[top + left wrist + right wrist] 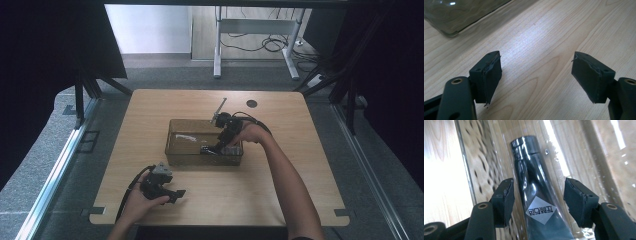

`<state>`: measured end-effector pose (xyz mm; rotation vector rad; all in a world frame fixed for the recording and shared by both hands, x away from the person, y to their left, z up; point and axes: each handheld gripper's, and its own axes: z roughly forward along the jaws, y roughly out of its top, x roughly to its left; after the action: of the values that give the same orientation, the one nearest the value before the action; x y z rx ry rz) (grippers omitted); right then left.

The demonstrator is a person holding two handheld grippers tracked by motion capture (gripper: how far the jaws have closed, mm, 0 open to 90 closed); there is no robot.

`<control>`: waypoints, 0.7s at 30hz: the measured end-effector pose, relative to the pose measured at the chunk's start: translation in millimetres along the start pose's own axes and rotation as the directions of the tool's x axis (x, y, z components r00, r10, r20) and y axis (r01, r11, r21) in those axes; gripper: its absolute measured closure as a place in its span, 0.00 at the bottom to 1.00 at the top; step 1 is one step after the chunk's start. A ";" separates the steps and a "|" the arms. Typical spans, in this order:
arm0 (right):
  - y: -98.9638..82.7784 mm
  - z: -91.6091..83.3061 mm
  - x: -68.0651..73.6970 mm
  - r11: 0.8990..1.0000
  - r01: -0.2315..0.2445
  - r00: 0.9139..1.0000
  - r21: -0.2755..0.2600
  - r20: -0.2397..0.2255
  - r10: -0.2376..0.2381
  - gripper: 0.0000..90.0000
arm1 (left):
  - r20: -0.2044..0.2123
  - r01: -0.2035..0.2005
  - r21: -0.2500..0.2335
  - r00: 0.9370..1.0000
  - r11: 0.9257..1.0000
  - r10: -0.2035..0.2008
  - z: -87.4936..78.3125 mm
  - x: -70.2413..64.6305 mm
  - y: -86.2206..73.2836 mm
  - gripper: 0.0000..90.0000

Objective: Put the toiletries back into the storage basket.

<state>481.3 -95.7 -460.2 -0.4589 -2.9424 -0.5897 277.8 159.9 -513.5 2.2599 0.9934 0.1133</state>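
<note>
A clear brownish tub (171,149) stands at the middle of the wooden table (280,180). In it, by the front wall, lies a black tube (209,150) with a white diamond label; something small and white (185,136) lies further back in the tub. My right gripper (220,145) reaches down into the tub. In the right gripper view it (539,200) is open, one jaw on each side of the tube (531,177), the right jaw clear of it. My left gripper (177,194) rests open on the table in front of the tub, nothing between its jaws (536,75).
The tub's rounded corner (451,17) lies ahead and to the left in the left gripper view. A black round hole (251,103) marks the table's far side. Beyond the table stand a white desk frame (217,50) and cables on the floor.
</note>
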 end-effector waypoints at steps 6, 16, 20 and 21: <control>-5.9 -12.0 1.7 0.999 -0.021 1.000 -0.045 0.015 0.022 0.48 | 0.001 -0.003 0.004 1.000 1.000 0.003 0.1 -0.3 0.2 0.27; -20.3 -27.8 11.8 0.992 -0.041 0.998 -0.119 0.045 0.046 0.48 | 0.001 -0.012 0.004 1.000 1.000 0.012 0.9 -1.9 0.7 0.27; -32.3 -37.7 22.9 0.986 -0.038 0.997 -0.164 0.061 0.049 0.49 | -0.001 -0.012 0.005 1.000 1.000 0.012 1.3 -1.9 0.7 0.27; -32.3 -37.7 22.9 0.986 -0.038 0.997 -0.164 0.061 0.049 0.49 | 0.000 -0.011 0.004 1.000 1.000 0.011 1.3 -1.9 0.7 0.27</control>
<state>451.1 -132.7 -433.5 -0.5672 -2.9486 -0.8286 277.3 157.6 -513.8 2.2689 0.9823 0.1167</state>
